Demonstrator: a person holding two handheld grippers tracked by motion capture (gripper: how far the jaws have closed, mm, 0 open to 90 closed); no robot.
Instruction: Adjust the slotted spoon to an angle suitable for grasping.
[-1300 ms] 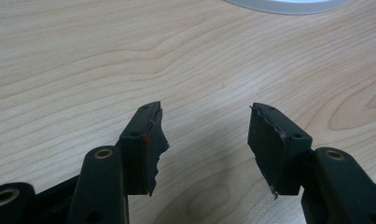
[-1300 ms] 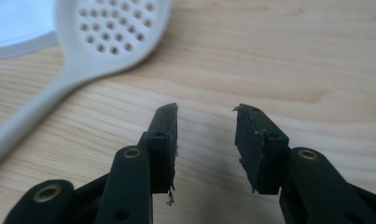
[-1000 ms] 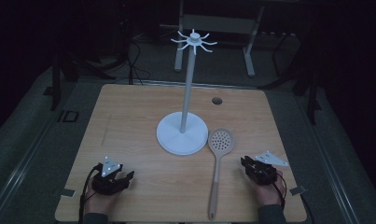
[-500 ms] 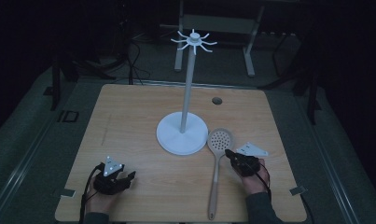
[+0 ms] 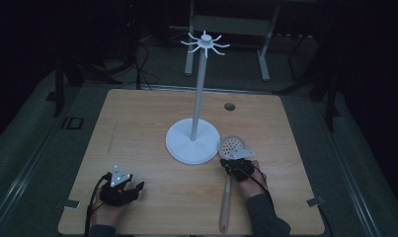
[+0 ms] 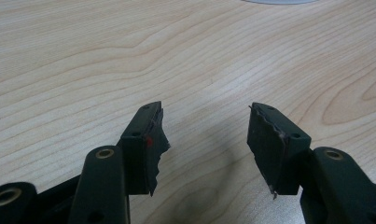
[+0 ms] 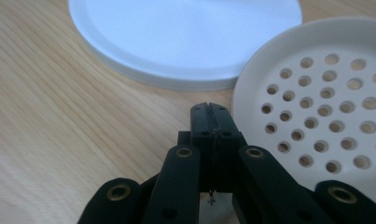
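Right tongs closed beside skimmer; left tongs spread.

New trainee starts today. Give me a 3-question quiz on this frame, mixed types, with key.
1. True or false: the left tongs are open over bare table.
2. The right tongs are: A) wide open B) shut, nothing between the jaws C) gripping the stand's pole.
3. What lies beside the stand, near the right tongs?

Key: 1 true. 2 B. 3 A slotted spoon, its perforated head by the stand's round base.
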